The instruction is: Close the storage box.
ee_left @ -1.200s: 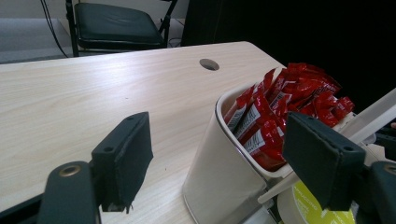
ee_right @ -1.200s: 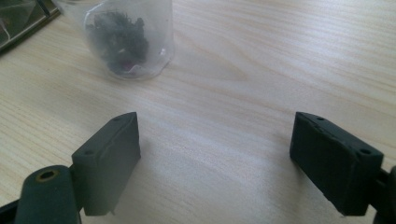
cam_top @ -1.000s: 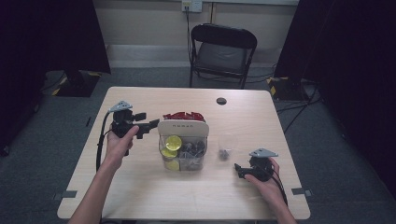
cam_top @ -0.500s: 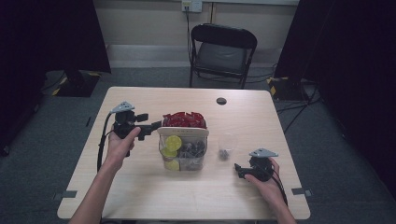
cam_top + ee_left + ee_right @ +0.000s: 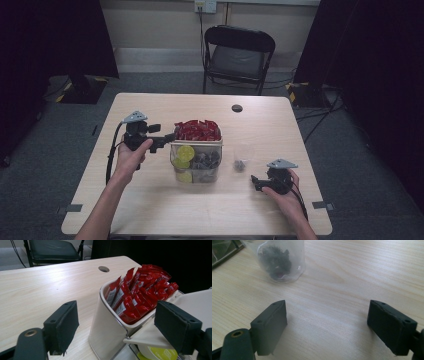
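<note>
An organiser [image 5: 218,159] stands mid-table. Its white back bin [image 5: 105,332] holds several red packets [image 5: 197,130] [image 5: 140,295], and its clear front part holds yellow-green pods [image 5: 185,152] [image 5: 157,355] and dark items. My left gripper [image 5: 169,139] [image 5: 120,326] is open at the organiser's left back corner, its jaws spread either side of the white bin and not touching it. My right gripper [image 5: 254,180] [image 5: 334,325] rests open low over the table at the front right, with nothing between its jaws. A clear cup [image 5: 241,159] [image 5: 280,260] with dark bits in it stands just beyond the right gripper.
A round cable hole [image 5: 237,108] [image 5: 103,269] is set in the table's far side. A black folding chair [image 5: 235,55] [image 5: 50,250] stands behind the table. Bare wood [image 5: 150,200] lies in front of the organiser and to its left.
My left gripper has moved right, up to the organiser. A second ago the organiser's back part showed a white face; now the red packets show from above. The right gripper has stayed put.
</note>
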